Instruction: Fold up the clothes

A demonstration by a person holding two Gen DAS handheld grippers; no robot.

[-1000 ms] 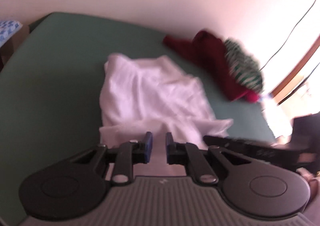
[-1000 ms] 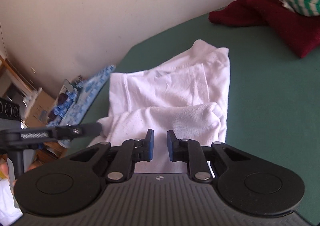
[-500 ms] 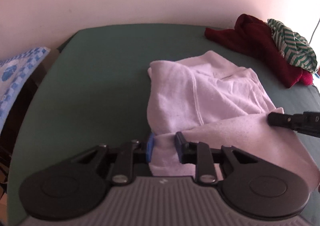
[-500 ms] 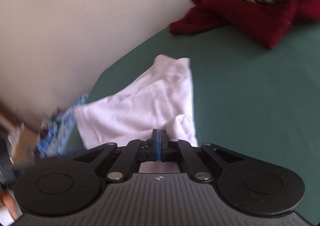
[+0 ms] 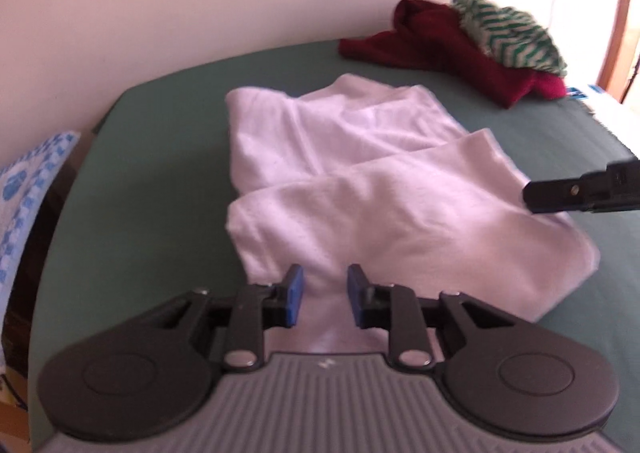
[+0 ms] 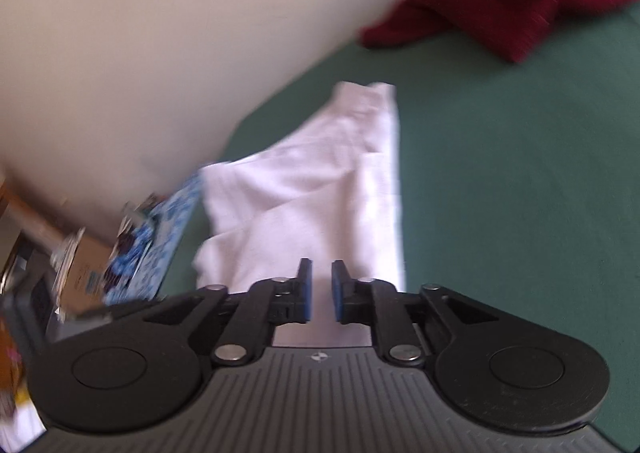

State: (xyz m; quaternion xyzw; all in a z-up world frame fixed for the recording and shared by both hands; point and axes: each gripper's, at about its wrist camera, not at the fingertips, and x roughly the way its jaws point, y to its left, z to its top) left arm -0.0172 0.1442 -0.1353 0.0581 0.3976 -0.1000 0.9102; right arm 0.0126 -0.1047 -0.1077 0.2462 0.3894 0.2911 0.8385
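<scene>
A white garment (image 5: pixel 360 189) lies on the green surface (image 5: pixel 152 181) with its near part folded over the far part. My left gripper (image 5: pixel 325 295) stands open at the fold's near edge, the cloth lying loose below its blue pads. The tip of my right gripper (image 5: pixel 580 193) shows at the garment's right edge. In the right wrist view, blurred by motion, the right gripper (image 6: pixel 321 290) is open by a narrow gap over the near end of the white garment (image 6: pixel 320 189); nothing is pinched.
A dark red garment (image 5: pixel 440 41) with a green-and-white striped one (image 5: pixel 512 33) on top lies at the far right by the wall. A blue patterned cloth (image 5: pixel 24 189) and a cardboard box (image 6: pixel 80 273) sit off the left edge. A wooden frame (image 5: pixel 622 13) stands at the right.
The right gripper, shut on the white cloth half a second ago, has opened and let it go. The left jaws have widened, and the folded layer now rests on the garment.
</scene>
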